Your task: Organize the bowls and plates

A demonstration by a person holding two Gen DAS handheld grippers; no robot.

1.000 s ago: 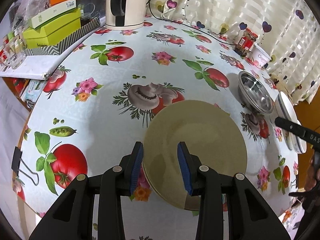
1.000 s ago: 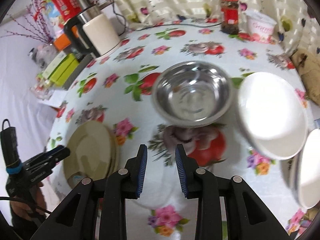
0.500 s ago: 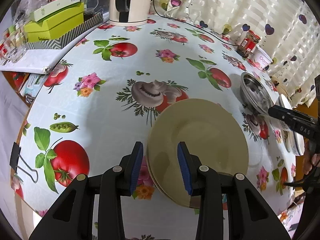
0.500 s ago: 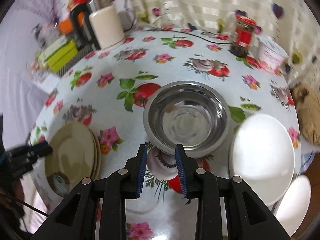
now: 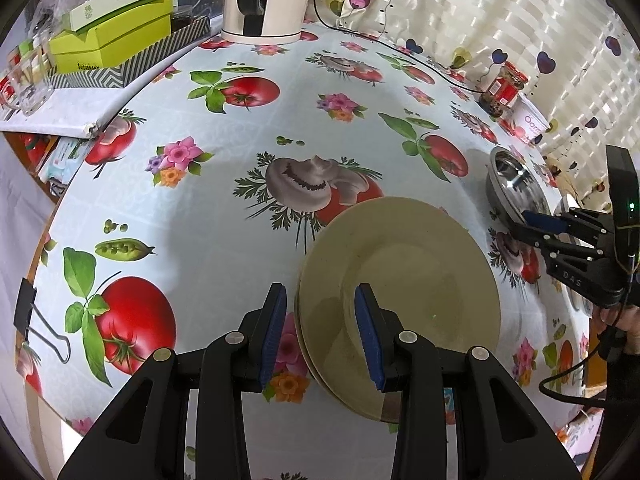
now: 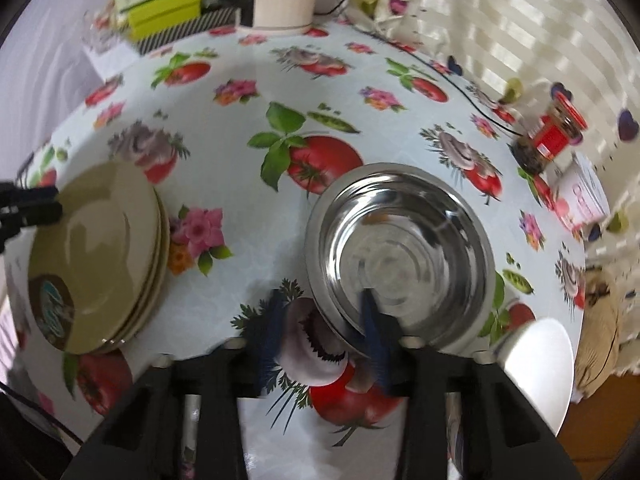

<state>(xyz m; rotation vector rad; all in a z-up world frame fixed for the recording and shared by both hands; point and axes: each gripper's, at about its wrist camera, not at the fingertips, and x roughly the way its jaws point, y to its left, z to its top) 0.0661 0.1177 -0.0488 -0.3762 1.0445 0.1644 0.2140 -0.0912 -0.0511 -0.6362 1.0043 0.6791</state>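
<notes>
A stack of beige plates (image 5: 420, 280) lies on the flowered tablecloth. My left gripper (image 5: 320, 332) hangs open over its near left rim, one pad outside the rim and one above the plate. A steel bowl (image 6: 404, 248) stands to the right of the stack. My right gripper (image 6: 322, 332) straddles the bowl's near rim, with one finger inside the bowl and one outside. Its jaws are closing, and the blurred pads show no press on the rim. The left wrist view shows that gripper (image 5: 540, 222) at the bowl (image 5: 516, 188). A white plate (image 6: 536, 364) lies at the right edge.
A kettle (image 5: 264, 0) and green boxes (image 5: 112, 36) stand at the back. A red-lidded jar (image 5: 504, 88) and a white tub (image 5: 528, 124) sit by the curtain, with a cord along the table's back edge. A binder clip (image 5: 28, 320) grips the cloth's left edge.
The right gripper has rolled and come down and forward onto the steel bowl, so that it now straddles the near rim. The left gripper has stayed over the beige plates.
</notes>
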